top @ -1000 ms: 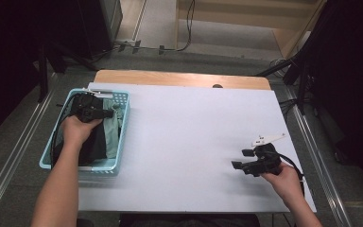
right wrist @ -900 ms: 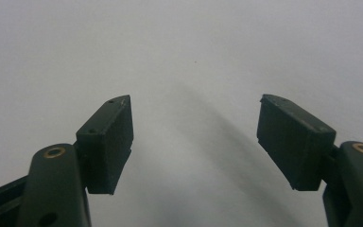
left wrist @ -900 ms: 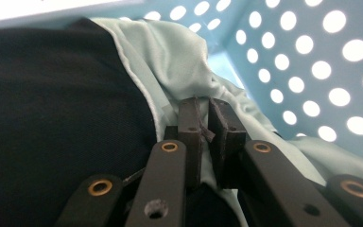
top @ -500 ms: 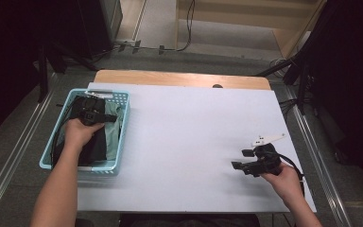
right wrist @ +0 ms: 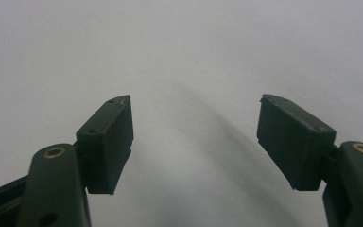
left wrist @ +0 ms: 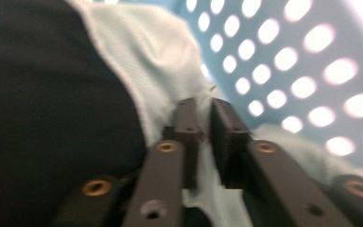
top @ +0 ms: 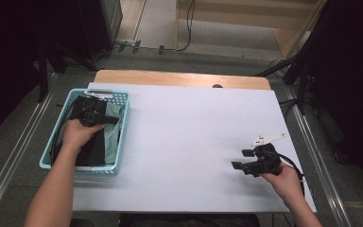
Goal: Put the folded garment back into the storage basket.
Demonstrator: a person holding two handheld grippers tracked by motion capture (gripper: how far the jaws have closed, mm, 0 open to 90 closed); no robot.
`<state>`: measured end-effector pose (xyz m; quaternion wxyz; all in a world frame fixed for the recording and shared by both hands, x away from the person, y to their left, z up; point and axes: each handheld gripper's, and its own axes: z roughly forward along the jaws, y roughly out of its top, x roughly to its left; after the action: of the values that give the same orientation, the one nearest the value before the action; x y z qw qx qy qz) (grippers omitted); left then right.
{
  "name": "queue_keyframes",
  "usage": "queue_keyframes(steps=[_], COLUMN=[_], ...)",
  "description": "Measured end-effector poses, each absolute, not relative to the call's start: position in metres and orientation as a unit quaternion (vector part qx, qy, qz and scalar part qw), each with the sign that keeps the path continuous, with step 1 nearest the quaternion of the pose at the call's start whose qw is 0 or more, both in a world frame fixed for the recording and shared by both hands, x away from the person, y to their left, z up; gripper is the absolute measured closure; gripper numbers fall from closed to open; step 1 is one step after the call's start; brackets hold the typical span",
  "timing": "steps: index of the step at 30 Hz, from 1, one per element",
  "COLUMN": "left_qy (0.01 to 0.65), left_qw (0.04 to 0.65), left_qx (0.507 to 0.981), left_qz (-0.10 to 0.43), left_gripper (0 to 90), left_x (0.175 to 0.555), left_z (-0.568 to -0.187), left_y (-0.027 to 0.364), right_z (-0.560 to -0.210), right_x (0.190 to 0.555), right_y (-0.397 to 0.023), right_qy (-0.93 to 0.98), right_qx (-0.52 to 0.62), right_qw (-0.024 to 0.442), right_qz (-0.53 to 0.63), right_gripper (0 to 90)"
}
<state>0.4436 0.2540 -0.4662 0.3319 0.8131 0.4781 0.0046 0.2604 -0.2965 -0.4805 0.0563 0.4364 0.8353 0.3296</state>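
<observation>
Inside the blue basket [top: 123, 125] — black and pale green cloth [left wrist: 160, 90], left gripper [left wrist: 202, 118] just easing its pinch on the green; right gripper [right wrist: 194, 137] open.

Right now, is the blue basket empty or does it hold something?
Not empty. The blue basket holds a black garment and a pale green cloth, beside its perforated wall.

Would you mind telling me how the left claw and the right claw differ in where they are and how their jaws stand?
The left claw is down inside the blue basket, while the right claw is over the bare white table.
The left claw's jaws stand almost together, pinching a fold of pale green cloth beside a black garment; they have just been opening slightly. The right claw's jaws stand wide apart with nothing between them.
Both have black jaws and are hand-held.
</observation>
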Motion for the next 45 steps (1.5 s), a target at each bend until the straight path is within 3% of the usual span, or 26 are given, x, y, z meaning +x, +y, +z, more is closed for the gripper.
queue_keyframes(steps=[11,21,32,45], left_qy=[0.476,0.459,0.447,0.430], left_qw=[0.364,0.389,0.402,0.417], left_qx=[0.800,0.799,0.799,0.801], left_qz=[0.002,-0.002,-0.017,-0.017], left_gripper=[53.4,40.4,34.9,34.9], left_x=[0.438,0.428,0.422,0.411], left_z=[-0.435,-0.410,-0.400,-0.394], left_y=[0.252,0.237,0.222,0.206], right_z=[-0.480,-0.481,-0.481,-0.481], right_x=[0.261,0.261,0.261,0.262], right_y=[-0.296,-0.297,-0.297,-0.297], right_qy=[0.835,0.833,0.834,0.834], right_qx=[0.435,0.438,0.438,0.439], right_qw=[0.057,0.053,0.052,0.050], right_qz=[0.331,0.334,0.332,0.331], right_gripper=[26.2,26.2,26.2,26.2])
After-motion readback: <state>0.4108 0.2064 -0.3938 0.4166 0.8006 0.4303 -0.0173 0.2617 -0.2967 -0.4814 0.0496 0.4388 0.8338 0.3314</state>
